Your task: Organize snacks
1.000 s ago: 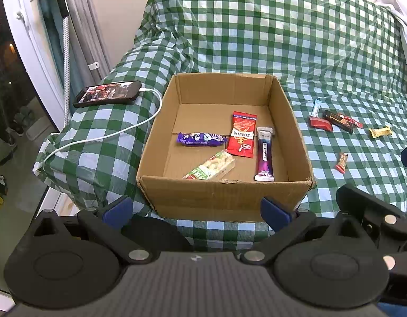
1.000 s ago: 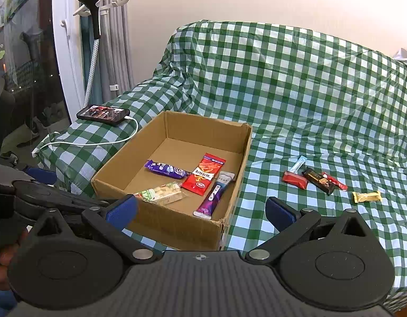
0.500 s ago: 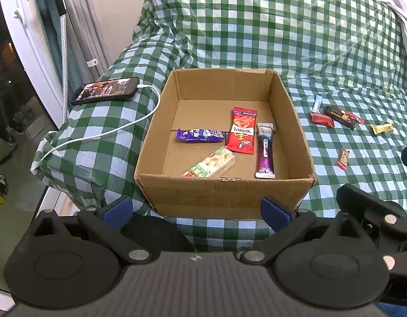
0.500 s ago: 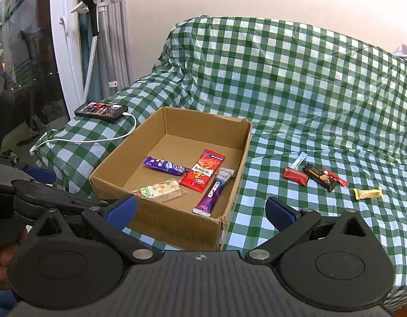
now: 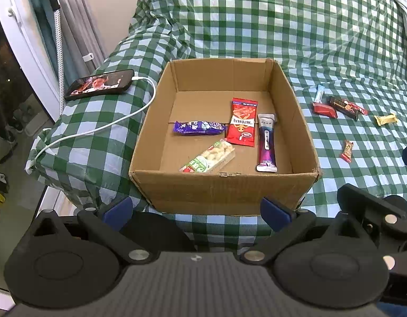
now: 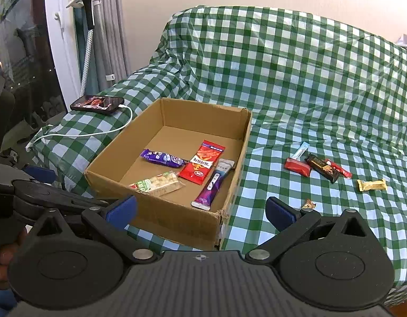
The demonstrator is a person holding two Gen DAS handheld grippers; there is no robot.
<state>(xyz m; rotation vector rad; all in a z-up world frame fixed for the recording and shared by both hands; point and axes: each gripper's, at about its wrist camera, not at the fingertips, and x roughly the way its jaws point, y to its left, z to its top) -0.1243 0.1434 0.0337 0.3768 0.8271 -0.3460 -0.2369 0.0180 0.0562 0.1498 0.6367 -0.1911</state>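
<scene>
An open cardboard box (image 5: pixel 224 192) (image 6: pixel 177 222) sits on a green checked cloth. Inside lie a purple bar (image 5: pixel 199 127), a red packet (image 5: pixel 243 122), a purple stick pack (image 5: pixel 266 142) and a green nut bar (image 5: pixel 208 157). Several loose snacks lie on the cloth to its right: a red bar (image 6: pixel 297 166), a dark bar (image 6: pixel 323 170), a gold candy (image 6: pixel 372 185) and a small orange candy (image 5: pixel 347 151). My left gripper (image 5: pixel 196 208) is open and empty before the box's near wall. My right gripper (image 6: pixel 200 210) is open and empty over the box's near right corner.
A phone (image 5: pixel 100 87) on a white charging cable (image 5: pixel 97 129) lies on the cloth left of the box. A window frame and curtain with a handheld steamer (image 6: pixel 87 26) stand at the far left. The cloth rises over a backrest behind the box.
Both grippers have shifted a little, so the box and snacks sit slightly lower in both views. Both stay open and empty. No snack has moved.
</scene>
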